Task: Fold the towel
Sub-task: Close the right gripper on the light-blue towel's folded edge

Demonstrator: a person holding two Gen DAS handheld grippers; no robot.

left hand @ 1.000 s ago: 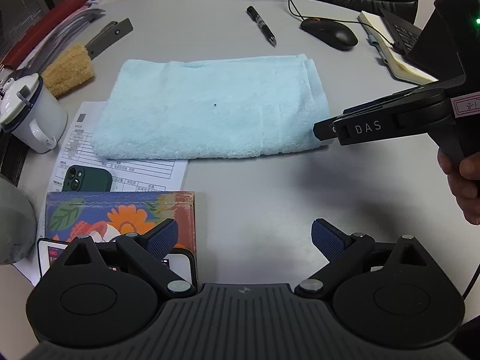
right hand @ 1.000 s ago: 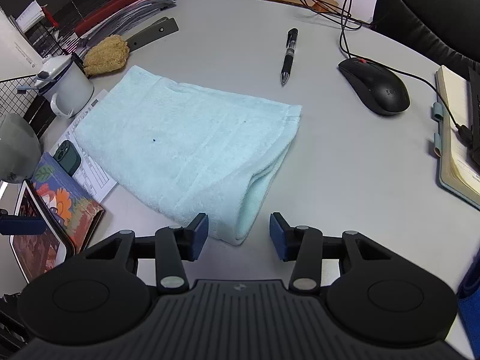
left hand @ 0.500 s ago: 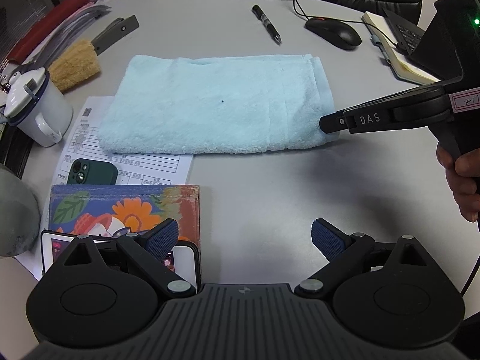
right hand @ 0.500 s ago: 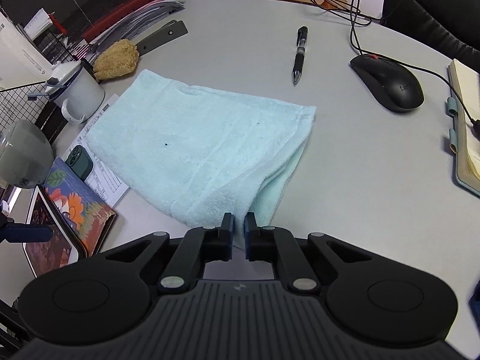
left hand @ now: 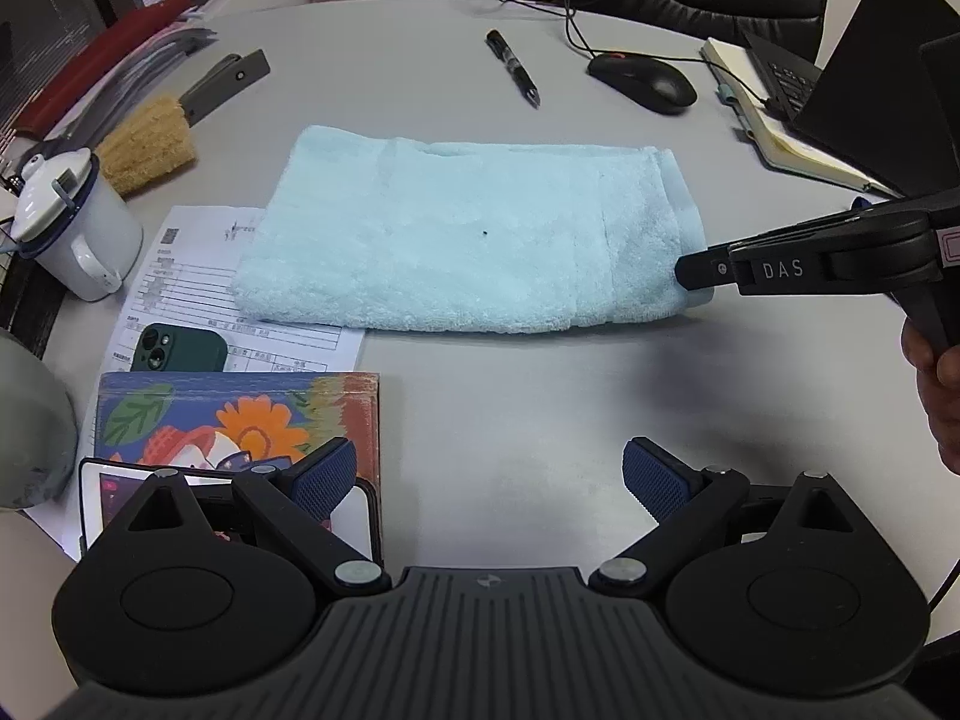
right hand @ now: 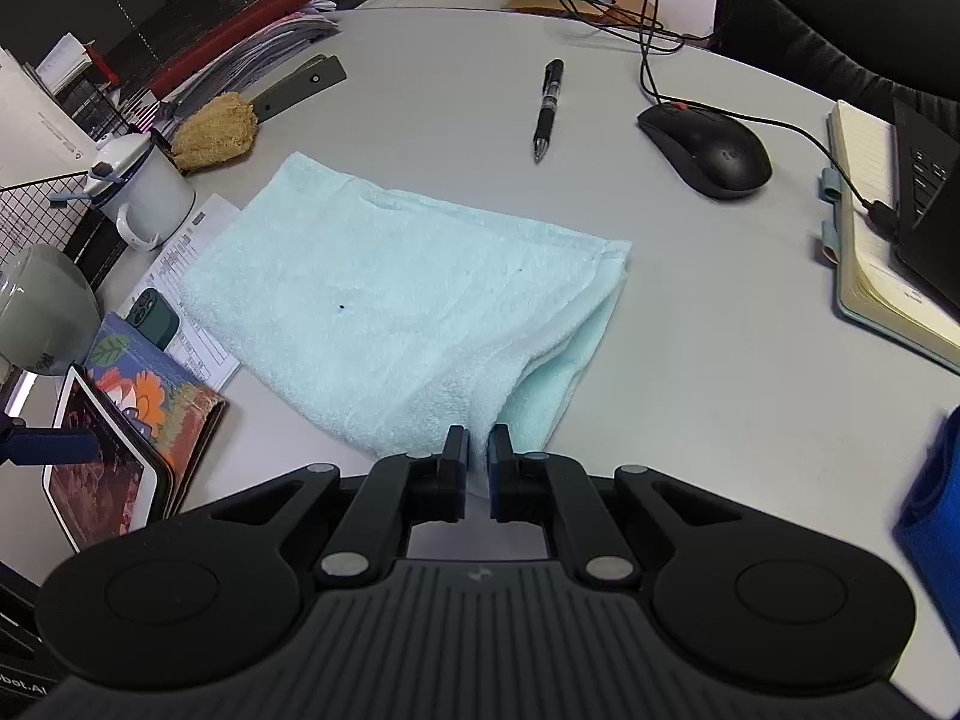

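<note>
The towel (left hand: 474, 234) lies folded flat on the grey table (left hand: 540, 396), its left end resting over a printed sheet (left hand: 198, 276), with a pen (left hand: 513, 67) and a mouse (left hand: 645, 83) beyond it.

The left wrist view alone shows the right gripper from the side: a dark, level body reaching in from the right, its tip touching the towel's near right corner, held by a hand (left hand: 936, 384) at the picture's edge. It does not show the gap between those fingers.

The right wrist view supplies that. The right gripper (right hand: 477, 459) has its jaws drawn narrow, nearly together, with the towel's corner pinched between them. This view also shows the layered folded edge (right hand: 576, 336) running away from the grip, not readable from the other side.

The left gripper (left hand: 486, 474) is held low over bare table, near the towel but apart from it, its jaws spread wide and empty. Its left finger sits above a flowered book (left hand: 240, 414) and a tablet (left hand: 108, 498). A green phone (left hand: 180, 348) lies on the printed sheet. A white mug (left hand: 78, 228) stands at the left.
</note>
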